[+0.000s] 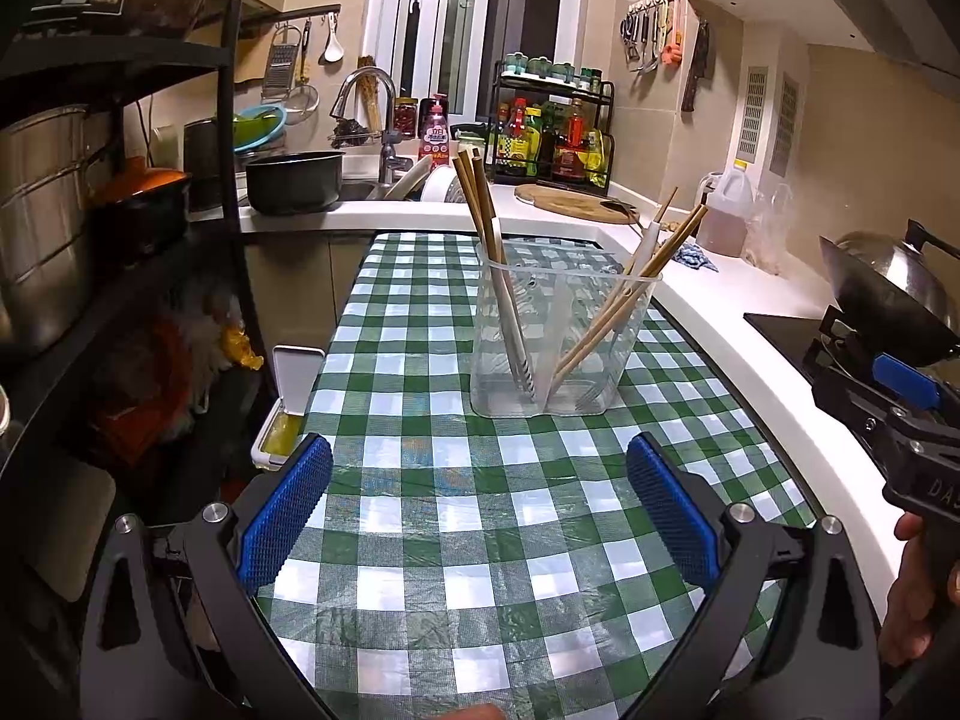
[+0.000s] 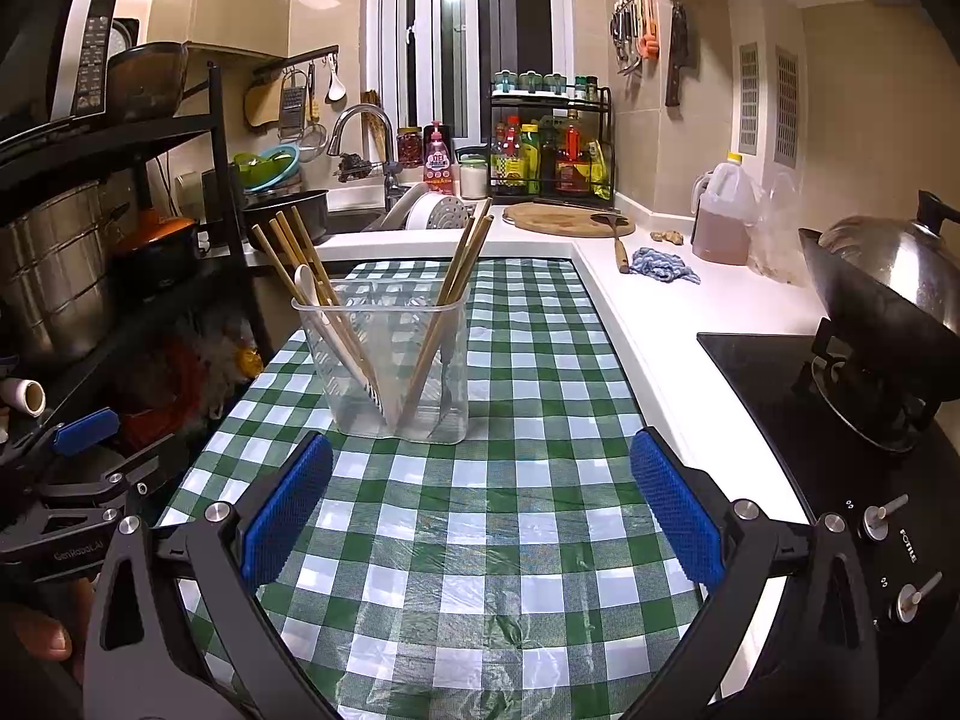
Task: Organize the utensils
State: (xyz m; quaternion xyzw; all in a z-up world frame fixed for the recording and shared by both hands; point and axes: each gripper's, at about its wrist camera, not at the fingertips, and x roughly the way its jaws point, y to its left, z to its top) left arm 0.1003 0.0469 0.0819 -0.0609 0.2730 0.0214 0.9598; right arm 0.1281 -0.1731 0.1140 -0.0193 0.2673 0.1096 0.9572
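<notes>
A clear plastic two-compartment holder [image 1: 558, 348] [image 2: 390, 360] stands on the green checked tablecloth [image 1: 480, 510] [image 2: 510, 510]. Wooden chopsticks [image 1: 480, 210] and a white utensil lean in its left compartment, and more chopsticks [image 1: 660, 252] with a white utensil [image 1: 648, 240] lean in its right one. In the right wrist view the left bunch of chopsticks [image 2: 294, 258] stands with a white spoon [image 2: 312, 300], and the right bunch [image 2: 465, 258] leans right. My left gripper [image 1: 479, 504] is open and empty in front of the holder. My right gripper [image 2: 480, 504] is open and empty too.
A white counter [image 2: 660, 324] runs along the right with a hob and wok [image 2: 888, 300], an oil jug [image 2: 723, 216], a blue cloth [image 2: 666, 264] and a cutting board [image 2: 564, 219]. A black rack [image 1: 120, 180] with pots stands left. The sink [image 1: 360, 186] is behind.
</notes>
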